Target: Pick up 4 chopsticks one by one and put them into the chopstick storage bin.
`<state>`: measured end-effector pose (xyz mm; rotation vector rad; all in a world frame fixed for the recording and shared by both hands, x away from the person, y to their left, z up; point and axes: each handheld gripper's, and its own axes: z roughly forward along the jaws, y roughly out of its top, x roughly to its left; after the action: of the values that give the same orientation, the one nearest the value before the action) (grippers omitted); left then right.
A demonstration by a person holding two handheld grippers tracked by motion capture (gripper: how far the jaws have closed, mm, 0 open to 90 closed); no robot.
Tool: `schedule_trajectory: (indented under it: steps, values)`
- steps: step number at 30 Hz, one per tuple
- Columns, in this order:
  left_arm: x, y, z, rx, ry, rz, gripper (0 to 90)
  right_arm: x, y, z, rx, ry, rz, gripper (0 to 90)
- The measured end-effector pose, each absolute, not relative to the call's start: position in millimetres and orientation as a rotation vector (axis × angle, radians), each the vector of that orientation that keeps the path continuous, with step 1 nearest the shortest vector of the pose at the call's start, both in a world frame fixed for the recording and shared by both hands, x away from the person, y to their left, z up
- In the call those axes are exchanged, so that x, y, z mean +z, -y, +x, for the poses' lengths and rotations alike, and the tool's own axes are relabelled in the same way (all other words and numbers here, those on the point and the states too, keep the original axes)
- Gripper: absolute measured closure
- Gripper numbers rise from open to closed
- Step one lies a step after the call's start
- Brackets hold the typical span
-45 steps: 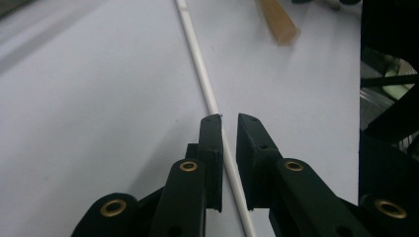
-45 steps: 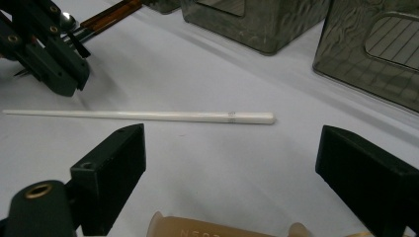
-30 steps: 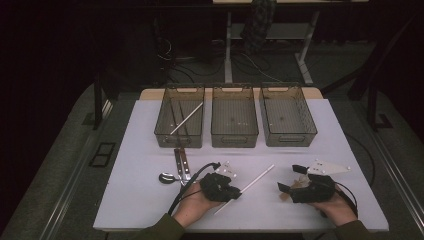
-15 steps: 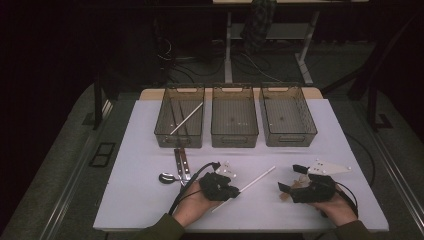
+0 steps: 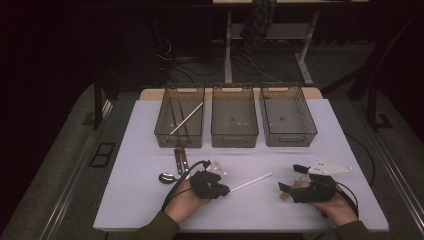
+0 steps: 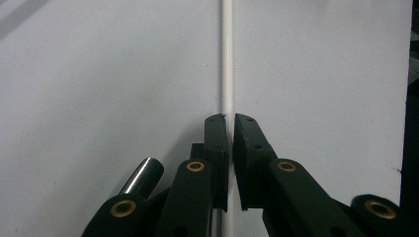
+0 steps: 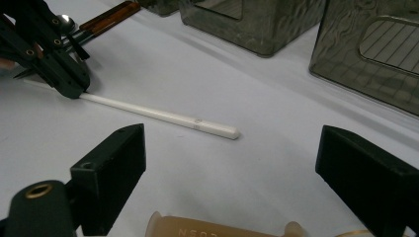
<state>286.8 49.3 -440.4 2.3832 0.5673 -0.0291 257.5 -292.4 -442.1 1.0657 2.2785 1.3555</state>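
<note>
Here, 3 bins [image 5: 235, 124]: the left bin [image 5: 164, 127] holds a white stick [image 5: 186, 119].

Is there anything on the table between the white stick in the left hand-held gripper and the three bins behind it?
Nothing visible blocks it. The left hand-held gripper is shut on the white stick, and bare white table lies between it and the bins. The spoon and the brown-handled utensils lie off to the left.

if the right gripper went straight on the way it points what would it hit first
Likely the white stick, which lies across the table ahead of the right gripper; depth is unclear.
</note>
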Motion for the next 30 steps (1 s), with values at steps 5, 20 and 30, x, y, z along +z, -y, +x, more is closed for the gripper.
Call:
schedule_trajectory:
  steps: [5,20,30]
  values:
    - [-438.0,-46.6,289.6,-0.011,-0.567,2.348,74.8,-442.2,291.9,257.5,1.356,-2.278,1.067,11.7]
    - [-446.0,-9.0,303.0,-0.028,-0.575,2.319,77.5,-442.2,291.4,257.4,1.357,-2.278,1.067,11.7]
    - [-448.5,-9.5,300.6,-0.008,-0.599,2.297,83.6,-442.7,289.8,257.7,1.35,-2.285,1.063,11.7]
